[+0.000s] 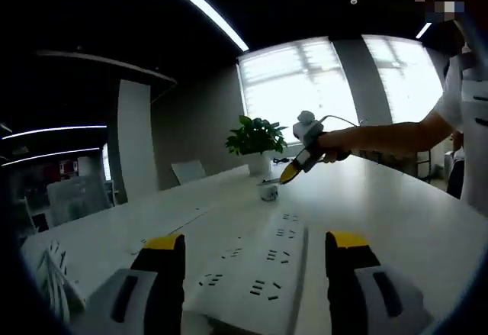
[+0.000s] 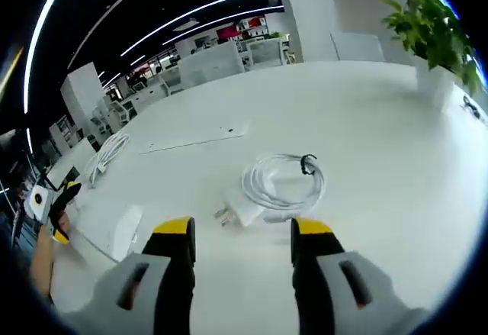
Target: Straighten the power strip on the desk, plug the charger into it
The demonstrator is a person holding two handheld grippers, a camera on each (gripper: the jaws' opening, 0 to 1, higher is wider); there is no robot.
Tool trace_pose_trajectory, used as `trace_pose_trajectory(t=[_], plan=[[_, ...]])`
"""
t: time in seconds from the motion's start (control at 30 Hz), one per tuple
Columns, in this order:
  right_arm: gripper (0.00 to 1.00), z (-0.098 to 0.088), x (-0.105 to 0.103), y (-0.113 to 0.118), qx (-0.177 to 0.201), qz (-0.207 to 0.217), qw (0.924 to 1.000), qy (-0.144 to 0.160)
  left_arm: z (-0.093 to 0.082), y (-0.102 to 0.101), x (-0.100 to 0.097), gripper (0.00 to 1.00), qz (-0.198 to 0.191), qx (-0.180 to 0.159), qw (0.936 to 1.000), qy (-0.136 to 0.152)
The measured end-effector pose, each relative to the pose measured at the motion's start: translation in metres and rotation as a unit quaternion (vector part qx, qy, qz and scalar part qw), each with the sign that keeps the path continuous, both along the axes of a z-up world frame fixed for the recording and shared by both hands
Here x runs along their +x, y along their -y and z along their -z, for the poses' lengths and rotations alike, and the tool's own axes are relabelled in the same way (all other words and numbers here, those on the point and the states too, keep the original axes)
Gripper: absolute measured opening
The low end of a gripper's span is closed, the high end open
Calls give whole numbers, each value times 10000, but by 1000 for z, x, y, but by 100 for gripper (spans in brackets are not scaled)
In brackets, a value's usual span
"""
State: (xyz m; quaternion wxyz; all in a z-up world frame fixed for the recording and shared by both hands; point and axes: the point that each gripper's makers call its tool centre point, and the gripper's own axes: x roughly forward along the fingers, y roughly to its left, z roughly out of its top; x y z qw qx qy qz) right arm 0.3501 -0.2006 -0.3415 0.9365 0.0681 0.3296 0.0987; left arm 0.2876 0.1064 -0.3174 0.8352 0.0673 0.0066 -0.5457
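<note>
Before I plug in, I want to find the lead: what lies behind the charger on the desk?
Behind the charger lies its coiled white cable, held by a dark tie, on the white desk. Where the cable's end joins the charger cannot be seen.

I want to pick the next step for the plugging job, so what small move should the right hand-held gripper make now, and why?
Probably ease the right hand-held gripper forward and close on the charger. Its jaws stand open and empty just short of the white charger, which lies on the desk beside its coiled cable, not yet plugged into the power strip.
</note>
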Motion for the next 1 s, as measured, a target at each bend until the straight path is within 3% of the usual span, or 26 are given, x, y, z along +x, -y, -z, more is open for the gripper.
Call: trace_pose_trajectory(t=[0.1,0.13,0.2,0.33,0.47,0.63,0.7,0.87,1.0], plan=[[50,3,12,9,-61,137,9999,-57,-9,18,-15,73,239,-362,9990,-125],[53,5,14,8,147,299,9993,-184,-7,24,-22,73,421,-340,9984,-193],[53,5,19,6,149,225,9993,-245,-1,31,-27,73,496,-175,9984,-200],[52,8,29,16,-503,228,9980,-319,4,36,-33,73,576,-63,9982,-158],[50,1,48,23,-907,209,9956,87,4,35,-33,73,547,0,9985,-93],[47,14,47,23,-1521,-299,9878,-138,0,31,-31,73,524,-49,9986,-85],[47,18,44,23,-1530,-359,9873,-213,0,29,-29,72,496,-69,9987,-88],[45,28,34,27,-2079,-874,9729,-510,5,29,-27,71,467,-46,9988,-151],[44,28,41,19,-2425,-1375,9594,-419,16,31,-29,71,476,214,9985,-138]])
